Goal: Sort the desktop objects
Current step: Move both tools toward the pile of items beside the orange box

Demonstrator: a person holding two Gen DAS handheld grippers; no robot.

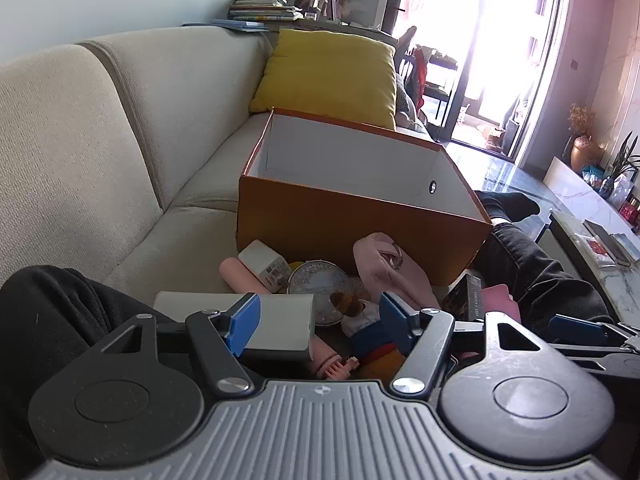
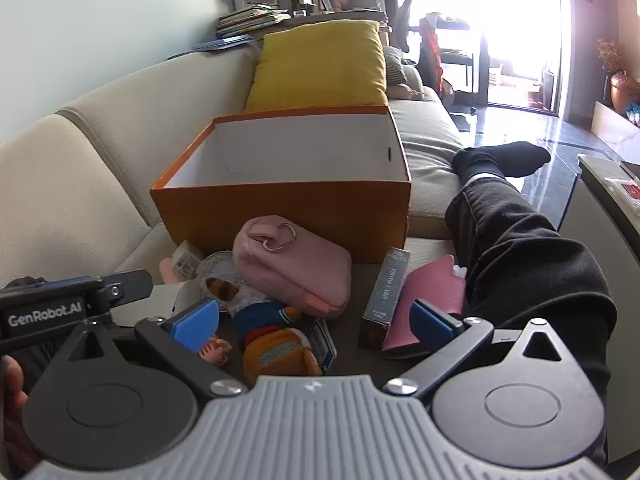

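Note:
An open orange box with a white, empty inside stands on the sofa seat. In front of it lies a pile: a pink pouch, a plush doll, a round silver compact, a white charger, a grey flat case, a dark card box and a pink wallet. My left gripper is open, low over the grey case and doll. My right gripper is open above the doll.
A yellow cushion leans behind the box. The sofa back runs along the left. A person's black-trousered leg lies right of the pile. A low marble table stands at far right.

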